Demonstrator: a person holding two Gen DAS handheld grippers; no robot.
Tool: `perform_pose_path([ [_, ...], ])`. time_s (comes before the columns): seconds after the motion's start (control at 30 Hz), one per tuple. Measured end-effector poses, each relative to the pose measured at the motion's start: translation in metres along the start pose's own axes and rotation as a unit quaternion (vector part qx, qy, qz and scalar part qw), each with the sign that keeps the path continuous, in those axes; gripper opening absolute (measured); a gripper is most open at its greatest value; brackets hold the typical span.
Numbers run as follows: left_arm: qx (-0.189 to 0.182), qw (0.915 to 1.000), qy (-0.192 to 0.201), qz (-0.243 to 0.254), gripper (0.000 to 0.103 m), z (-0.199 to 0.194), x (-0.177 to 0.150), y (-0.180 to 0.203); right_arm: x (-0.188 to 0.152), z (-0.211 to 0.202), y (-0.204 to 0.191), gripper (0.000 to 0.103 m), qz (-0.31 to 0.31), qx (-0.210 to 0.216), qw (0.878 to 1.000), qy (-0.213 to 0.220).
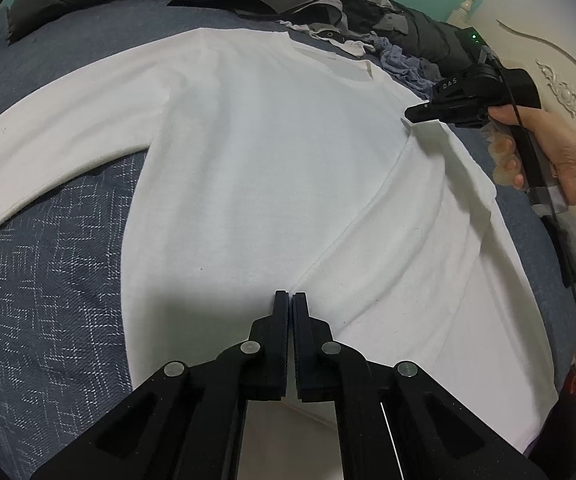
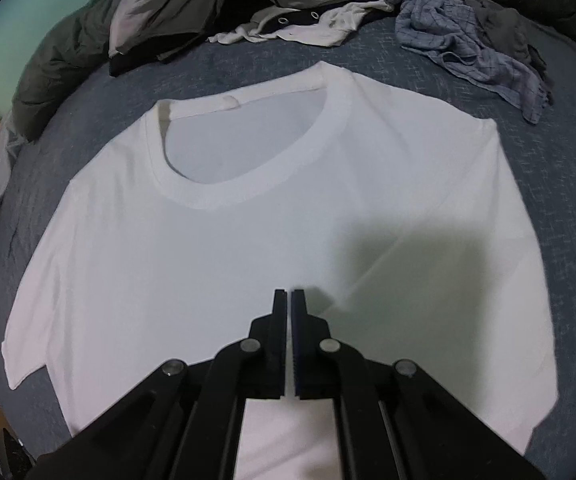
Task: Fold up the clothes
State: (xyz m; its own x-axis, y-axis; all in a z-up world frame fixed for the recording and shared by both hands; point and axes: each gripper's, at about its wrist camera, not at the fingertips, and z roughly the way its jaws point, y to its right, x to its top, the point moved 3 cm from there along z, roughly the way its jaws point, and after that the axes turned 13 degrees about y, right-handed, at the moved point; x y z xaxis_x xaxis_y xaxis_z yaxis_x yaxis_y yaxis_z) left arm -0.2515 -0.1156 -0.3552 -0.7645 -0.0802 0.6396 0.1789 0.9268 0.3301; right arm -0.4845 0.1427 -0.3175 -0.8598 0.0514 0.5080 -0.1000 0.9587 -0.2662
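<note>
The only readable lettering is "DAS", in pale raised capitals on the side of the black plastic right gripper (image 1: 412,114), just behind its pinched-together fingers, as seen from the left wrist. The small white tag inside the white T-shirt's (image 2: 207,260) collar shows no legible print.

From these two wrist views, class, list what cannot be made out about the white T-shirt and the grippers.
- Left wrist view: white T-shirt hem, hidden behind left gripper.
- Right wrist view: hem cut off by the bottom edge and right gripper.
- Either view: whether the closed fingertips pinch fabric.
</note>
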Motion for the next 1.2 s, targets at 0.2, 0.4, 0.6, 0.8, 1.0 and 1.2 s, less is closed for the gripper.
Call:
perform_pose_path([
  [0.2, -0.002, 0.9996, 0.011, -0.024, 0.002, -0.005, 0.006, -0.010, -0.005, -0.035, 0.003, 0.002, -0.045, 0.038, 0.997, 0.048],
  [0.4, -0.014, 0.9994, 0.009, -0.030, 0.003, -0.004, 0.007, -0.012, -0.028, -0.046, 0.013, 0.002, -0.064, 0.061, 0.995, 0.052],
  [0.6, -0.009, 0.9999, -0.006, -0.003, 0.002, 0.004, 0.001, -0.005, -0.044, -0.051, 0.017, 0.005, -0.099, 0.080, 0.992, 0.026],
  [0.8, -0.009, 0.9999, -0.002, -0.005, 0.001, -0.004, 0.003, -0.010, -0.040, -0.033, -0.006, 0.038, -0.111, 0.065, 0.992, -0.003],
  [1.0, 0.000, 1.0000, 0.009, 0.002, 0.001, -0.011, 0.009, -0.008, -0.043, -0.007, -0.024, 0.040, -0.066, 0.044, 0.996, -0.044],
  [1.2, -0.004, 1.0000, 0.004, 0.007, 0.001, -0.008, 0.009, -0.004, -0.045, 0.013, -0.036, 0.024, -0.066, 0.012, 0.995, -0.071],
])
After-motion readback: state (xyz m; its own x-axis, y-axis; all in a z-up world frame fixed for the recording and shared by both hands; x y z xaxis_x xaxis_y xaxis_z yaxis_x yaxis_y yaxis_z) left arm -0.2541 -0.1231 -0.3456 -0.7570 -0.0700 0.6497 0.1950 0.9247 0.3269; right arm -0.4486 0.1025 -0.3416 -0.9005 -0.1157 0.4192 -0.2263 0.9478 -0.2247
